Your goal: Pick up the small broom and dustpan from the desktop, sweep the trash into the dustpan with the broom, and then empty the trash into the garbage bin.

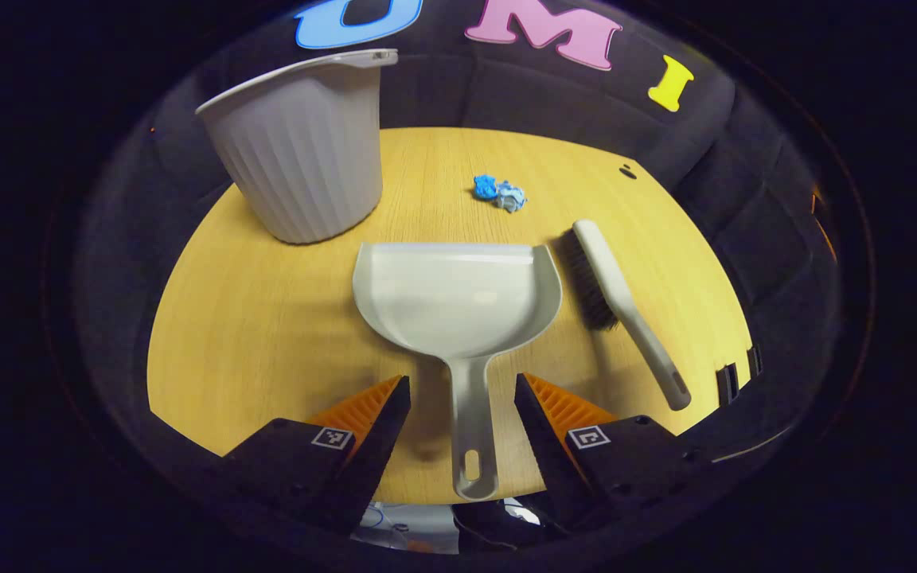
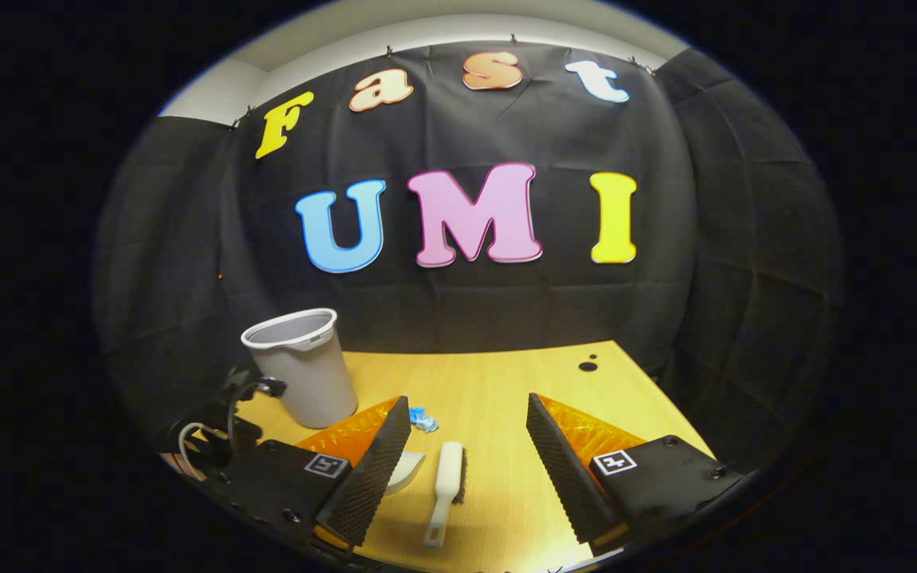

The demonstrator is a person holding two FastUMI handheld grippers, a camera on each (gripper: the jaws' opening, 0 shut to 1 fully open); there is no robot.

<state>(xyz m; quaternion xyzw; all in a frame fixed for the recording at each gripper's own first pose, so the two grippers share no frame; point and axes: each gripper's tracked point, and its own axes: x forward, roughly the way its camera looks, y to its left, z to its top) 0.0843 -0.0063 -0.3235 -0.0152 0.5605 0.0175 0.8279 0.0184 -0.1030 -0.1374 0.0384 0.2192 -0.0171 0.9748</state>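
The left gripper (image 1: pixel 462 390) is released, its 2 fingers straddling the dustpan (image 1: pixel 458 298) handle without touching it. The right gripper (image 2: pixel 466 414) is also released, above the broom (image 2: pixel 446 477). Both tools lie flat mid-desk (image 1: pixel 267 334), handles toward the near edge; the trash (image 1: pixel 499 192) sits beyond them and the bin (image 1: pixel 299 151) stands toward the far left corner.

Risk, as I judge it: the thin handle could pivot or slip if the fingers close off-centre, and the pan could tilt.

The left gripper view shows the whole pan; the right gripper view shows just its corner, behind a finger.
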